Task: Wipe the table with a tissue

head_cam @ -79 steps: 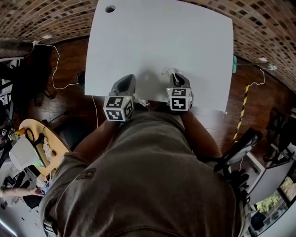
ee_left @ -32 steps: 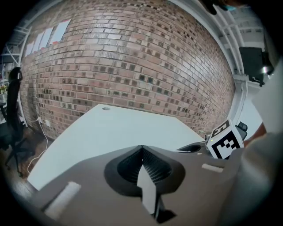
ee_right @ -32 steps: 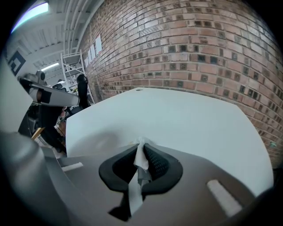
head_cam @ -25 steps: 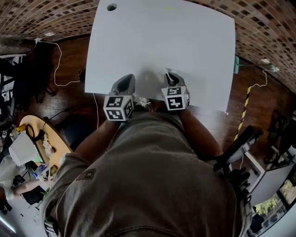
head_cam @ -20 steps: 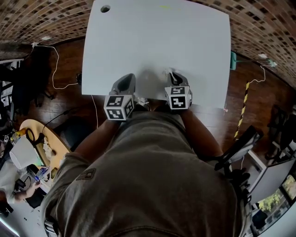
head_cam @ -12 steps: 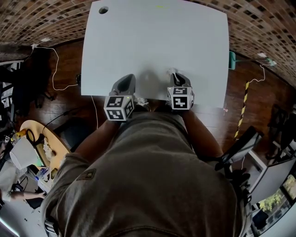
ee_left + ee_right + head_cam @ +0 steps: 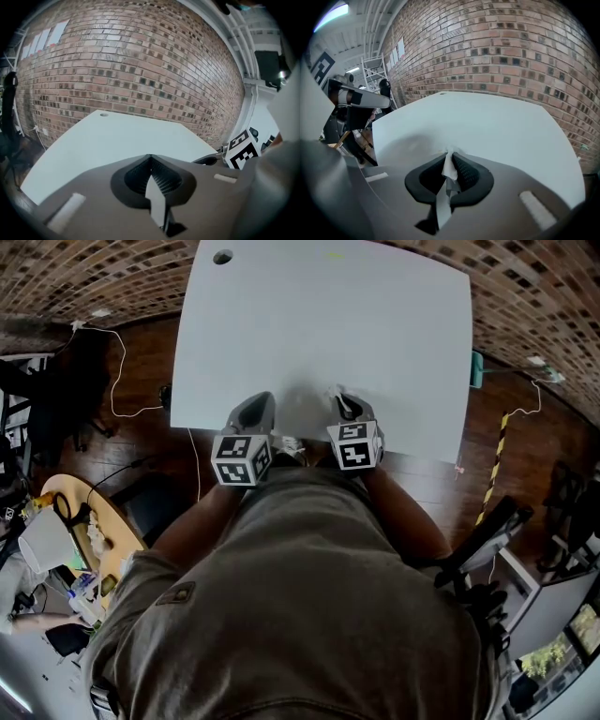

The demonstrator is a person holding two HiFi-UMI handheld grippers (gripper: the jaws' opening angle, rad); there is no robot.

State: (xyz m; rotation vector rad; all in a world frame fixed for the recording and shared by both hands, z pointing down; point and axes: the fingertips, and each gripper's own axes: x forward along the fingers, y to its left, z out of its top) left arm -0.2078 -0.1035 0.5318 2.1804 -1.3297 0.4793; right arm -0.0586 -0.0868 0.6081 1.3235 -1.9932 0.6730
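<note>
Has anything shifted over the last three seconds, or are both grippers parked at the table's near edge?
The right gripper rocked slightly from side to side and now sits a little nearer the left gripper than half a second ago. It kept the tissue clamped throughout. The left gripper stayed put, shut and empty, over the table.

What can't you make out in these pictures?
- Whether the tissue touches the table: right gripper view, the right gripper's body covers the contact; head view, too small.
- Table's near edge, middle: head view, behind left gripper, right gripper, person's torso.
- Clutter lower left: head view, too small.
</note>
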